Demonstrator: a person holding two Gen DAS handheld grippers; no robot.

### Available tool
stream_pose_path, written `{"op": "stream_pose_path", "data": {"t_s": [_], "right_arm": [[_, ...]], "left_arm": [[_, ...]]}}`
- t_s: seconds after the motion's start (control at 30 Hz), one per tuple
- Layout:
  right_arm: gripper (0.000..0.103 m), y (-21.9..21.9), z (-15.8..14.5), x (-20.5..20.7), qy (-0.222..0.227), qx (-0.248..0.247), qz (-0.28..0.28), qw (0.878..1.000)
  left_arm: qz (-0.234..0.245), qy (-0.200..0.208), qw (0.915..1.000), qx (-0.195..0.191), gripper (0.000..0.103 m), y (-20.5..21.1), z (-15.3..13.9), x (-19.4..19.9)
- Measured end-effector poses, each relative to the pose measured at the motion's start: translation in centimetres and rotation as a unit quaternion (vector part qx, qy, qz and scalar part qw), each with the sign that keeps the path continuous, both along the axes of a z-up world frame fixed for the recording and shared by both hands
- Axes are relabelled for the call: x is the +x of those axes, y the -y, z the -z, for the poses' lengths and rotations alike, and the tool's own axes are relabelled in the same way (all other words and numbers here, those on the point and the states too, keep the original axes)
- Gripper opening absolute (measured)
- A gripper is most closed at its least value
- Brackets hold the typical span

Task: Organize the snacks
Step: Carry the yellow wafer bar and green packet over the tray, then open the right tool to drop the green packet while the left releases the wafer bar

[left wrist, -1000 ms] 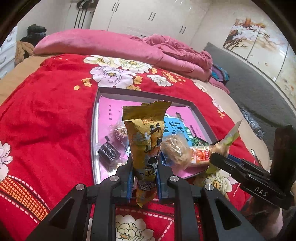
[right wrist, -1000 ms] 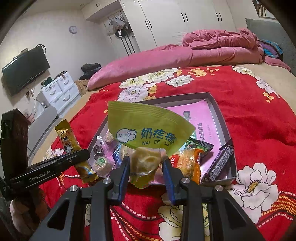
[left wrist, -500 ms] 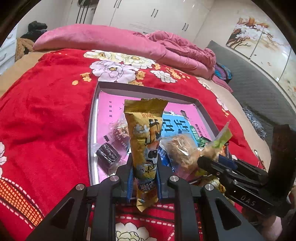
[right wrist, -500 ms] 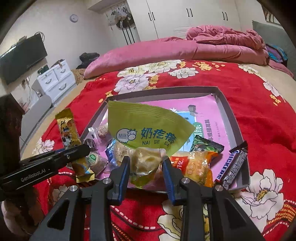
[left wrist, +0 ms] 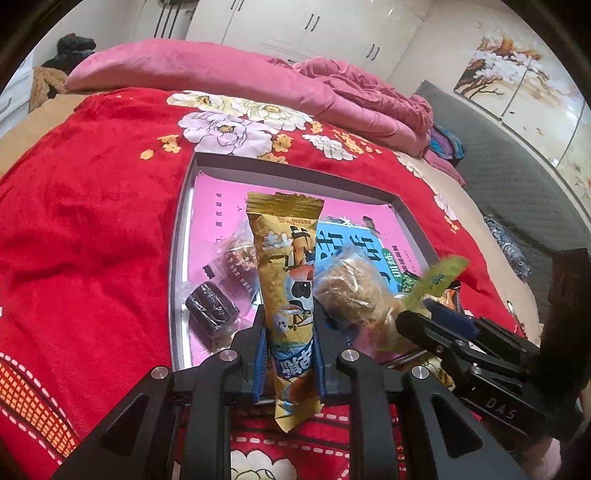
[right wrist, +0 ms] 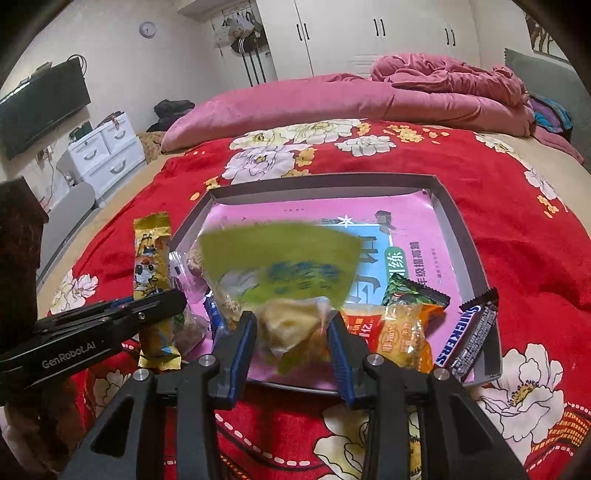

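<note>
In the left wrist view, the left gripper [left wrist: 289, 345] sits at 6 o'clock with its blue-padded fingers closed tight on the lower part of a tall yellow snack packet [left wrist: 288, 291], which stands upright with its crimped gold top toward 12 o'clock. At 4 o'clock the right gripper [left wrist: 417, 325] reaches in from the side.

In the right wrist view, that gripper [right wrist: 291, 332] has its fingers partly open but pressed against both sides of a clear pouch with a green header [right wrist: 291, 291]; the green top is blurred. The pouch hangs over the near edge of the shallow grey tray [right wrist: 463, 229].

Just beyond, on the tray's pink liner, lie an orange-wrapped snack [right wrist: 399, 332] at 3 o'clock, a green wrapper [right wrist: 410, 293] behind it, and a Snickers bar [right wrist: 471, 332] propped against the right corner. From the left wrist, a dark wrapped sweet [left wrist: 211, 310] sits at 9 o'clock, with a clear-bagged brown cake [left wrist: 351, 291] at 2 o'clock.

The tray rests on a red floral blanket [left wrist: 92, 221]. Farthest off, at 12 o'clock, are a pink pillow [right wrist: 280, 107] and white wardrobes [right wrist: 373, 33].
</note>
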State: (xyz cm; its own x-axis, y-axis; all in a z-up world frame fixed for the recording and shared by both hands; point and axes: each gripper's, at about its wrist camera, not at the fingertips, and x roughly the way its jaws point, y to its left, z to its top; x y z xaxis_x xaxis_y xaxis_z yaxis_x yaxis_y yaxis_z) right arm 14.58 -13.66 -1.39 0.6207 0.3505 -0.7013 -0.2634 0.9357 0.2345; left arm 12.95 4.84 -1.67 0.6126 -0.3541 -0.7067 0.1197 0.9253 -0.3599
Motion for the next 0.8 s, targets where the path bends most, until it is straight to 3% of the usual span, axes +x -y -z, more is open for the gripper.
{"op": "stream_pose_path", "data": {"t_s": [0.5, 0.8], "right_arm": [[0.044, 0.9, -1.5, -1.4, 0.005, 0.019, 0.001, 1.0], [0.047, 1.1, -2.1, -2.1, 0.012, 0.022, 0.005, 1.0]], "left_arm": [[-0.021, 0.014, 0.9997, 0.004, 0.022, -0.6, -0.2, 0.5], [-0.019, 0.029, 0.9994, -0.005, 0.053, -0.6, -1.1, 0.1]]}}
